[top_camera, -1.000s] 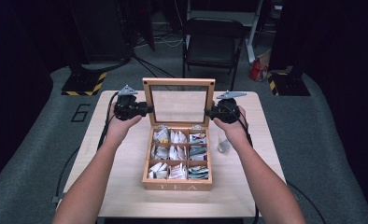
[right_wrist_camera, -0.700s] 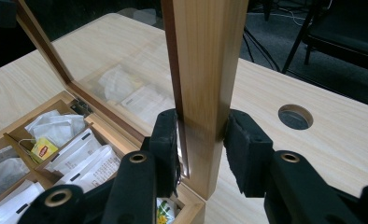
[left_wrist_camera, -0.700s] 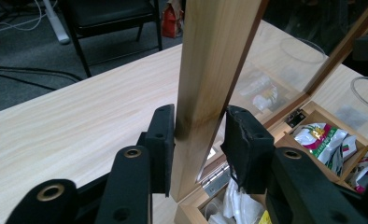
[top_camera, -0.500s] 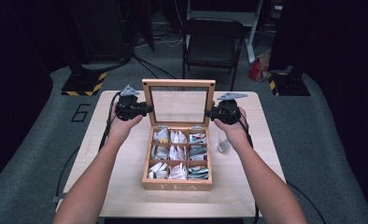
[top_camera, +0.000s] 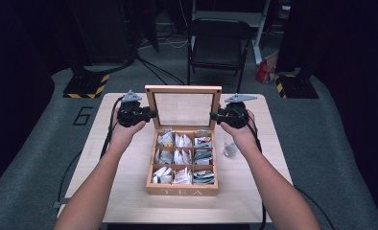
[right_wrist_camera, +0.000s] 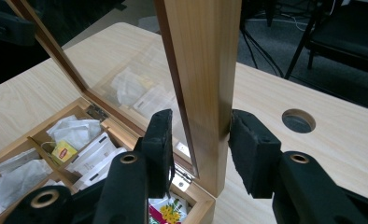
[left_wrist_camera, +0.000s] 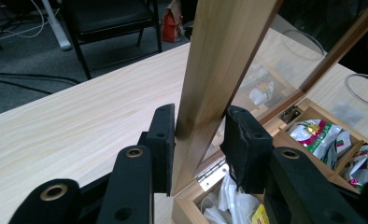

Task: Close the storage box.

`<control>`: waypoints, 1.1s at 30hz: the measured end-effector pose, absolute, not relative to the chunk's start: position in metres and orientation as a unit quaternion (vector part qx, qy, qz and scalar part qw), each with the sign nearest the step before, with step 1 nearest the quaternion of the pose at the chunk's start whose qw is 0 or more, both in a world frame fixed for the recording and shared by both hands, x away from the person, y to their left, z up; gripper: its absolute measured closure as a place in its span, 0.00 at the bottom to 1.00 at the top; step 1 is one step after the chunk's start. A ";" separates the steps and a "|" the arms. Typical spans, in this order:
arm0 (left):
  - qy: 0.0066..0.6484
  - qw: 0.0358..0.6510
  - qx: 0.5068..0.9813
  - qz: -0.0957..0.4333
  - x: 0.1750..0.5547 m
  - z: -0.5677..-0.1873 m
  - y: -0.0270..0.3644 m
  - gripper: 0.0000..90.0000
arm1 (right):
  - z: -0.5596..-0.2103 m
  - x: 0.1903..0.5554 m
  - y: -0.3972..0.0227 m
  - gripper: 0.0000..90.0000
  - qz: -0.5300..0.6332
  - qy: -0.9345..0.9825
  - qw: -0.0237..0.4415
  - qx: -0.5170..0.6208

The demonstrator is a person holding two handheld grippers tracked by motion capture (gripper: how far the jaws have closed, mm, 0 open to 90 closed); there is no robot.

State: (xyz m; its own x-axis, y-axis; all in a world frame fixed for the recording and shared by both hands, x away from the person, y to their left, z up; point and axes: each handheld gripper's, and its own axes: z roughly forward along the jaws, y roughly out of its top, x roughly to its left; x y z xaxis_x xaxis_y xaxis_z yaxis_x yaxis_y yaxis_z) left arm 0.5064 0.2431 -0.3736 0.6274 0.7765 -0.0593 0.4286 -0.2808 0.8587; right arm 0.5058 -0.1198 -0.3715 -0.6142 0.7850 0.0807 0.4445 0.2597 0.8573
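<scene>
Now upright: lid (top_camera: 183,109), glass pane toward person.

"TEA" on box front (top_camera: 182,191); "6" on floor mat (top_camera: 83,115)

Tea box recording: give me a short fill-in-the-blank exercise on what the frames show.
1. The lid of the tea box stands ____.
2. The lid's pane is made of ____.
3. The left gripper and the right gripper each straddle a side ____ of the lid.
4. The box is divided into ____ compartments.

Missing words: upright (open); glass; rail (frame edge); nine
</scene>
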 end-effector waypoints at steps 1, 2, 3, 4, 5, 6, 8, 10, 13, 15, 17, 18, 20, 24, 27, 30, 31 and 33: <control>0.387 0.458 0.777 0.189 0.505 -0.374 0.243 0.71 | -0.369 0.504 -0.120 0.66 0.462 0.771 0.187 0.397; 0.387 0.459 0.777 0.188 0.504 -0.374 0.243 0.71 | -0.368 0.502 -0.120 0.66 0.464 0.770 0.189 0.395; 0.385 0.458 0.779 0.186 0.503 -0.374 0.244 0.71 | -0.365 0.500 -0.121 0.66 0.467 0.770 0.191 0.391; 0.385 0.457 0.780 0.187 0.503 -0.373 0.243 0.71 | -0.363 0.498 -0.121 0.66 0.469 0.769 0.192 0.390; 0.383 0.454 0.782 0.187 0.502 -0.373 0.244 0.71 | -0.361 0.496 -0.122 0.66 0.469 0.770 0.192 0.388; 0.384 0.456 0.781 0.188 0.501 -0.373 0.243 0.71 | -0.358 0.495 -0.123 0.66 0.471 0.768 0.190 0.390; 0.382 0.457 0.781 0.187 0.498 -0.374 0.244 0.71 | -0.354 0.492 -0.123 0.67 0.472 0.769 0.190 0.387; 0.380 0.460 0.781 0.184 0.495 -0.375 0.245 0.70 | -0.350 0.488 -0.123 0.66 0.472 0.771 0.191 0.382; 0.372 0.455 0.787 0.187 0.490 -0.376 0.246 0.70 | -0.346 0.482 -0.123 0.66 0.473 0.774 0.193 0.374; 0.368 0.454 0.790 0.186 0.487 -0.377 0.247 0.70 | -0.343 0.477 -0.123 0.66 0.477 0.773 0.194 0.370; 0.367 0.454 0.790 0.187 0.483 -0.378 0.247 0.69 | -0.340 0.471 -0.123 0.66 0.477 0.776 0.199 0.362; 0.366 0.454 0.791 0.188 0.481 -0.379 0.247 0.69 | -0.339 0.468 -0.123 0.66 0.476 0.778 0.199 0.359; 0.366 0.456 0.790 0.187 0.478 -0.380 0.247 0.69 | -0.338 0.464 -0.123 0.66 0.471 0.782 0.201 0.355; 0.363 0.455 0.792 0.185 0.474 -0.382 0.248 0.68 | -0.339 0.454 -0.124 0.65 0.472 0.784 0.198 0.351; 0.363 0.456 0.791 0.185 0.471 -0.384 0.248 0.68 | -0.339 0.447 -0.126 0.65 0.476 0.783 0.200 0.346; 0.368 0.465 0.786 0.174 0.466 -0.386 0.251 0.67 | -0.340 0.442 -0.125 0.65 0.473 0.787 0.205 0.338; 0.368 0.471 0.783 0.172 0.464 -0.386 0.253 0.68 | -0.341 0.440 -0.125 0.65 0.473 0.788 0.206 0.337; 0.368 0.474 0.781 0.170 0.458 -0.385 0.255 0.68 | -0.343 0.438 -0.126 0.65 0.474 0.788 0.205 0.336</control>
